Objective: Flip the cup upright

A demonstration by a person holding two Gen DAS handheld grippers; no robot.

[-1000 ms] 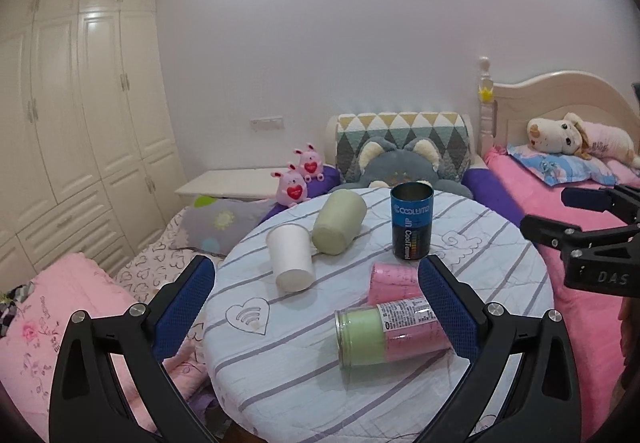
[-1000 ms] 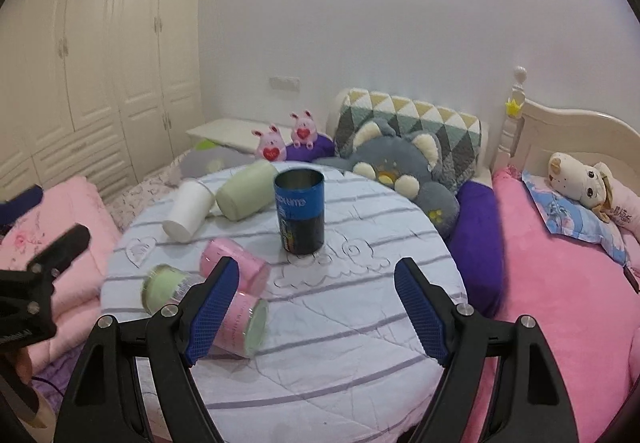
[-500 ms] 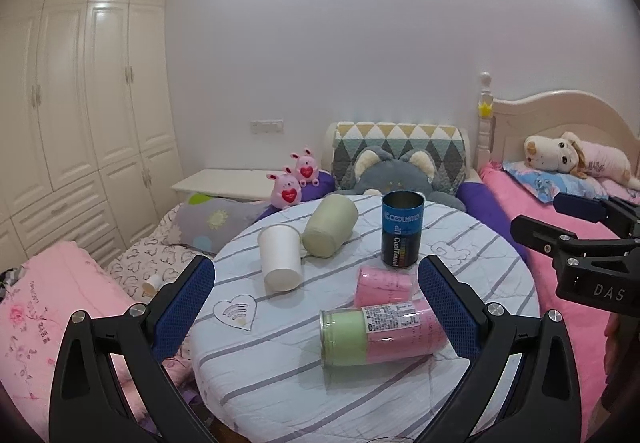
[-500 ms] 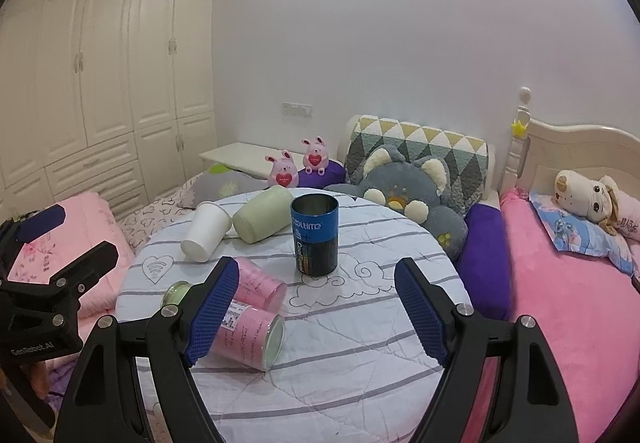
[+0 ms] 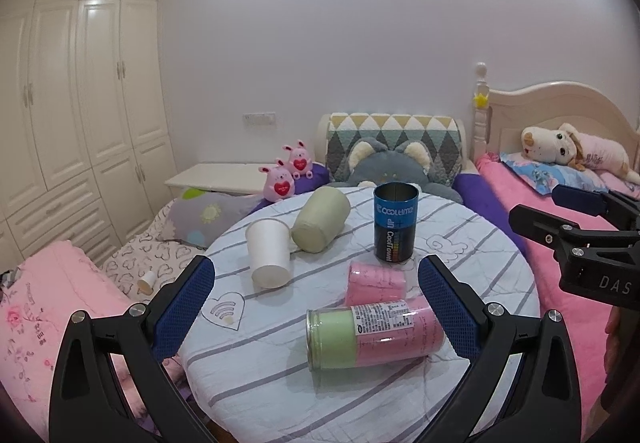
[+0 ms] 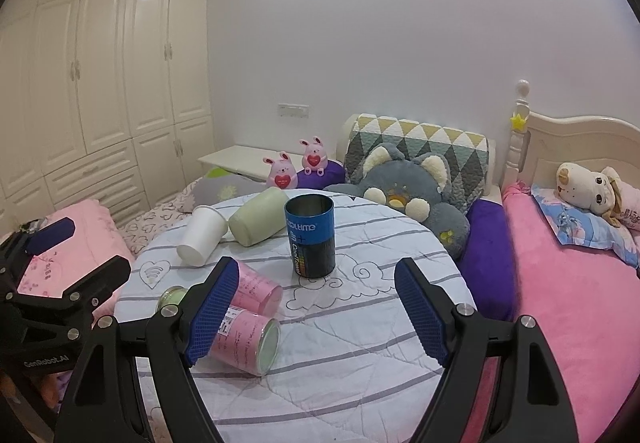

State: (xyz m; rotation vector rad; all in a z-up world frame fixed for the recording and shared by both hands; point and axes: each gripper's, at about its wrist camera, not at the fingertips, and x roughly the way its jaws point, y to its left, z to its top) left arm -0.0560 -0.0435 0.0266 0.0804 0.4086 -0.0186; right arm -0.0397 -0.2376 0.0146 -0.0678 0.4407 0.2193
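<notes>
Several cups lie on their sides on a round striped table (image 5: 472, 267): a white paper cup (image 5: 269, 253), a pale green cup (image 5: 320, 219), a small pink cup (image 5: 375, 281) and a clear pink-and-green cup (image 5: 374, 335). A blue can (image 5: 395, 221) stands upright. In the right wrist view I see the white cup (image 6: 202, 229), green cup (image 6: 258, 216), blue can (image 6: 310, 235) and the clear pink cup (image 6: 248, 339). My left gripper (image 5: 316, 307) is open and empty, above the table's near edge. My right gripper (image 6: 316, 311) is open and empty.
A pink bed (image 5: 568, 203) with a plush dog (image 5: 560, 147) is at the right. A grey plush cat (image 5: 394, 167) and pink bunnies (image 5: 280, 183) sit behind the table. White wardrobes (image 5: 80, 103) line the left wall. Pink bedding (image 5: 48, 303) lies at the lower left.
Both grippers have pulled back and tilted up a little, so the table and cups sit lower and smaller in both views. Both stay open and empty. The cups have not moved.
</notes>
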